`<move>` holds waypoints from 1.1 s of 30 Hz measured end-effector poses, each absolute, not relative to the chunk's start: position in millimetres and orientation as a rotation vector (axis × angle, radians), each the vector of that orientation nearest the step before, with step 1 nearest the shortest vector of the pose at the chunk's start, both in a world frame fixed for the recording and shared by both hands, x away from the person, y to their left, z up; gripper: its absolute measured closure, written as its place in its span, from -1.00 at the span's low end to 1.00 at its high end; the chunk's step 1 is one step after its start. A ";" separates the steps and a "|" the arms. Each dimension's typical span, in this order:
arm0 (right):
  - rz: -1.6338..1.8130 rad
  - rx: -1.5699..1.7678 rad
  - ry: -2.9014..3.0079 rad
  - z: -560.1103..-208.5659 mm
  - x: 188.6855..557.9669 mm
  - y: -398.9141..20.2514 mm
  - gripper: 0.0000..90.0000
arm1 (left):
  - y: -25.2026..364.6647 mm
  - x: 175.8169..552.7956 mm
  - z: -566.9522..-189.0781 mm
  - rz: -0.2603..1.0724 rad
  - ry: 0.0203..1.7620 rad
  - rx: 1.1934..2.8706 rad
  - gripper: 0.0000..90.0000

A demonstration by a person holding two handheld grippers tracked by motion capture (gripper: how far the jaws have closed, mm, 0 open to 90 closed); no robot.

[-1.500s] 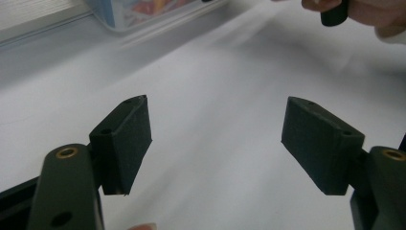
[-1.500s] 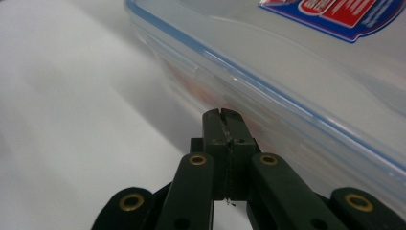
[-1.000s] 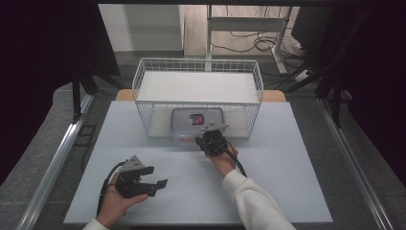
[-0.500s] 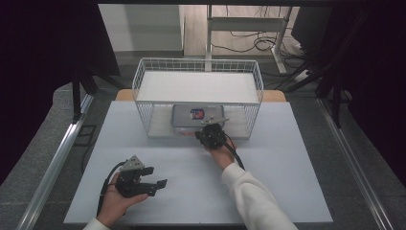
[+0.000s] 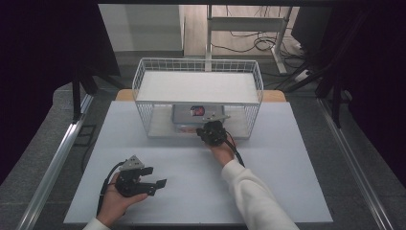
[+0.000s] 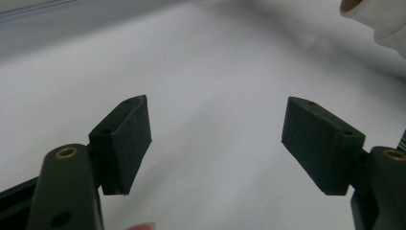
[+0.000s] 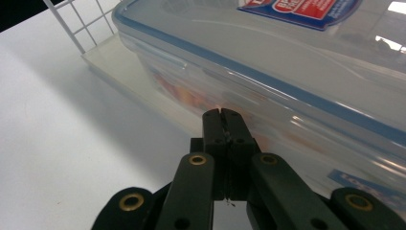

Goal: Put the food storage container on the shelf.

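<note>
Right tool (image 7: 223, 113) is pressed together, tips right up against the side of the clear plastic food container (image 7: 297, 81) sitting in the wire basket (image 5: 143, 76). Left tool (image 6: 215, 139) is spread over the white tabletop (image 5: 287, 158).

A clear plastic box (image 5: 191, 116) with a blue-sealed lid and red label lay flat, lid shut, inside the wire basket (image 5: 143, 76), on its lower tray.

white table (image 5: 287, 191) carries white wire basket (image 5: 143, 79); clear lidded container (image 5: 184, 115) sits inside basket.
</note>
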State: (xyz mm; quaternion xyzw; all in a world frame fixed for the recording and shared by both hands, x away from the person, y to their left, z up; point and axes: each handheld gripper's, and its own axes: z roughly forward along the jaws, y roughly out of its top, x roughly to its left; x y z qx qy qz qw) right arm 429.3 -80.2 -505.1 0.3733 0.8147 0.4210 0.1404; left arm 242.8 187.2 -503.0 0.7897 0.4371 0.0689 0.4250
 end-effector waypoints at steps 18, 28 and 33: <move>1.234 1.005 2.423 -478.8 381.5 -112.7 0.97 | 193.5 244.2 -500.4 0.189 1.089 1.967 -0.44; 1.257 0.943 2.466 -467.7 351.3 -141.5 0.97 | 186.3 251.7 -501.5 0.197 1.067 1.995 -0.44; 1.202 0.944 2.474 -469.6 336.7 -165.3 0.97 | 188.1 250.2 -500.2 0.204 1.062 1.987 -0.43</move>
